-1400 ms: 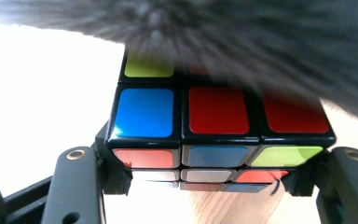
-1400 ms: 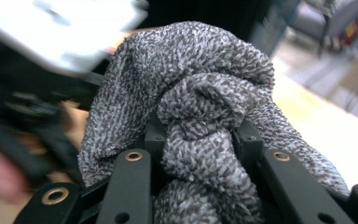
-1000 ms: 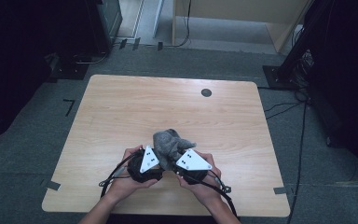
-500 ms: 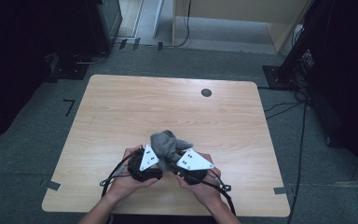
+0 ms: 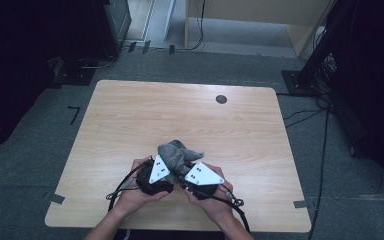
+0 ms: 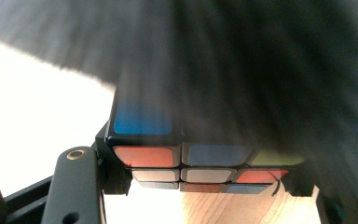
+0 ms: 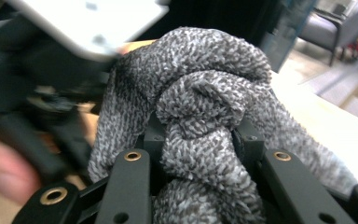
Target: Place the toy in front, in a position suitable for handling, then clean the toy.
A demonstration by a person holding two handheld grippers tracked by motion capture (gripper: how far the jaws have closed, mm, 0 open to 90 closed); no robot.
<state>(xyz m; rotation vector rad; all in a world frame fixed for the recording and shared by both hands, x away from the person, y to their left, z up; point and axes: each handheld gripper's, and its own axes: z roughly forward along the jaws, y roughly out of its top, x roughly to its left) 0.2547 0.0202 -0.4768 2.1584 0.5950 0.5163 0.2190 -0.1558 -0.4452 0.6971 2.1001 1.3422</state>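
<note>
Item, setting: a pale wood table (image 5: 130, 125) with a dark round grommet (image 5: 221, 99) at its 1 o'clock, standing on grey carpet (image 5: 40, 165) in a dim room with cables on the floor. Item, work: you held both grippers together at the table's 6 o'clock, your left gripper (image 6: 200, 186) pinching a colour-tiled puzzle cube (image 6: 191, 163), your right gripper (image 7: 200, 163) pinching a bunched grey knit cloth (image 7: 200, 93). Item, obscured: the cloth draped over the cube as a dark blur, hiding its top and right side.
</note>
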